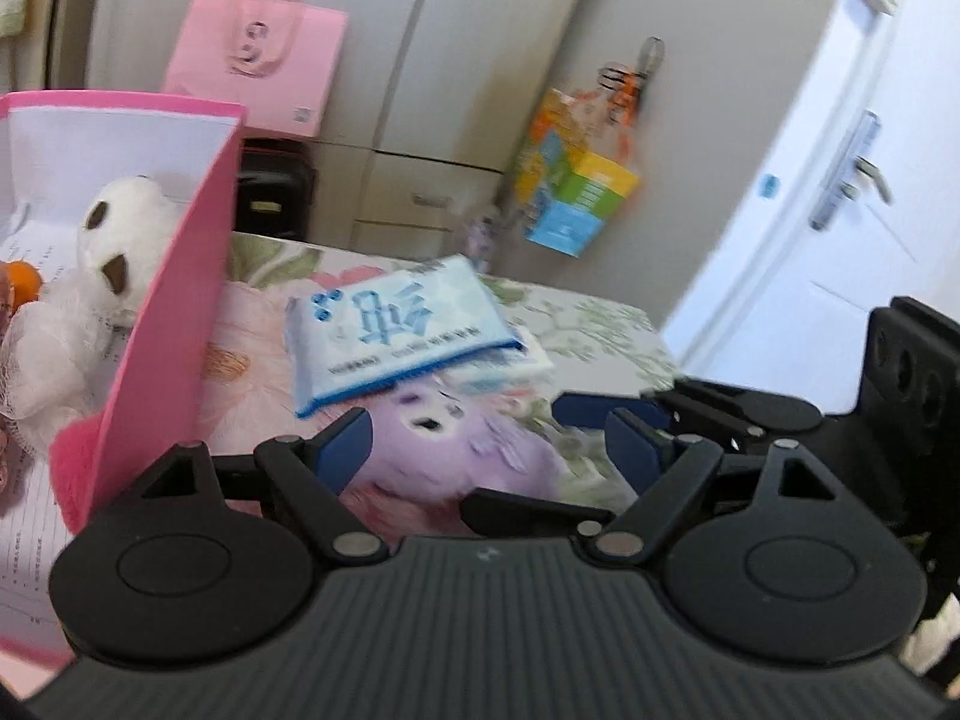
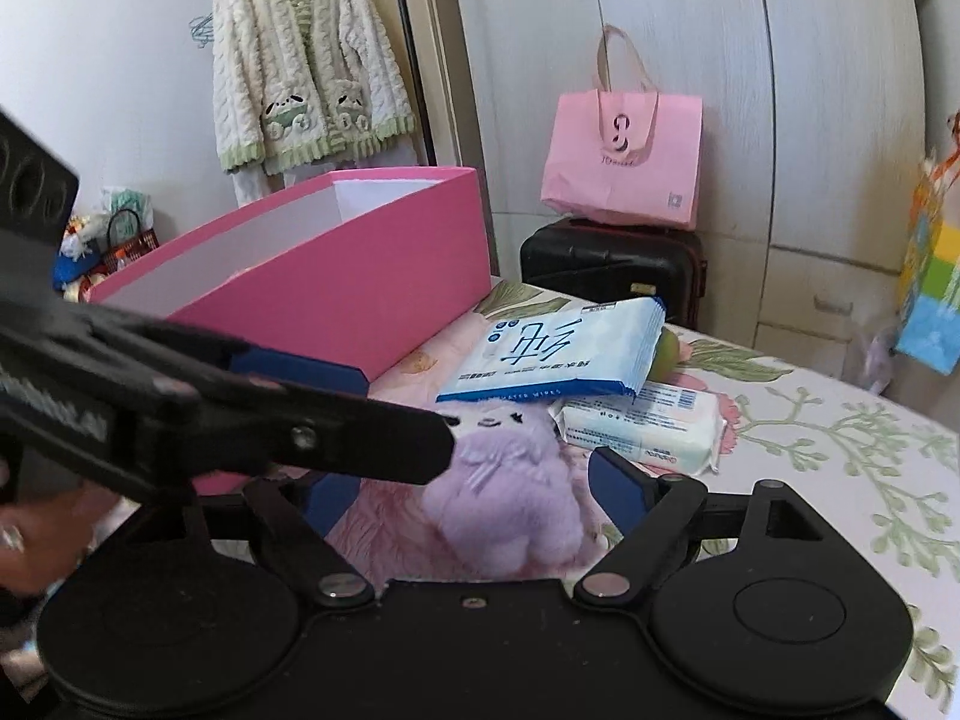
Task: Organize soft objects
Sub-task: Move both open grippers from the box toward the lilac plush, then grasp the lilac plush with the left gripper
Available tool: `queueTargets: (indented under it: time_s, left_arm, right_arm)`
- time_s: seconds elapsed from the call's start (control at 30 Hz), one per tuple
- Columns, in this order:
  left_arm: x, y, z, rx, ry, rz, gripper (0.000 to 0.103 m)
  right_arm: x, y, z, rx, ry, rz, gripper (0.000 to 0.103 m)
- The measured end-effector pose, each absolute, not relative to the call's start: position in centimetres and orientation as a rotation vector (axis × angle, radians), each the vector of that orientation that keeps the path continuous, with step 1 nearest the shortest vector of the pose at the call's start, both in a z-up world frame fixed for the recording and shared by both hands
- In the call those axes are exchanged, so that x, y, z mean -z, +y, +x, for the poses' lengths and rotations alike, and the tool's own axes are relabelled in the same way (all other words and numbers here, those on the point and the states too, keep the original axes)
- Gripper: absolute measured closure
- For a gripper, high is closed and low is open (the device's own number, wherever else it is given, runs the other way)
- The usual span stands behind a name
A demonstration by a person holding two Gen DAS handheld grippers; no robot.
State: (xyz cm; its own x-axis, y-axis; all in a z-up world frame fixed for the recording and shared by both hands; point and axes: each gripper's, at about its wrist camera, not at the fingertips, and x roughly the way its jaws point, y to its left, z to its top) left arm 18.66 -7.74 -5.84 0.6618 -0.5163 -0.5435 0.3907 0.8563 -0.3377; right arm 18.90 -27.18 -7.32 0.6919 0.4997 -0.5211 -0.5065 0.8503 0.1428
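The purple plush lies on the bed beside the pink box, between the spread jaws of both the left gripper and right gripper, neither pressing it.

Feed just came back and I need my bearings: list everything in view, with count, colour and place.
Box: one, pink, open, on the bed at left.
White plush: one, white with brown patches, inside the box.
Purple plush: one, lilac, on the bedspread between both grippers' fingers.
Wipes packs: two; blue-and-white one behind the plush, overlapping a paler one.
Bedspread: one, floral pink and green.
Paper bag: one, pink, on a black suitcase.
Colourful bag: one, hanging on the wardrobe.
Cardigan: one, cream and green, hanging.
Left gripper: black, blue pads, open.
Right gripper: same, open.
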Motion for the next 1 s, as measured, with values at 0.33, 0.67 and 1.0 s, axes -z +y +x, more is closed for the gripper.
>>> queueTargets:
  time_s: [0.33,0.67,1.0]
  left_arm:
    - [8.2,-8.4,19.5,0.423,0.724,-0.170,0.021]
    - [9.4,-8.3,19.4,0.401,0.753,-0.226,0.022]
    - [9.4,-8.7,18.9,0.408,0.753,-0.184,0.022]
  right_arm:
    - [10.1,-26.8,21.4,-0.602,0.713,0.032,0.016]
    - [10.5,-26.5,20.1,-0.540,0.671,0.026,0.025]
    - [10.6,-25.5,19.0,-0.449,0.648,-0.044,0.041]
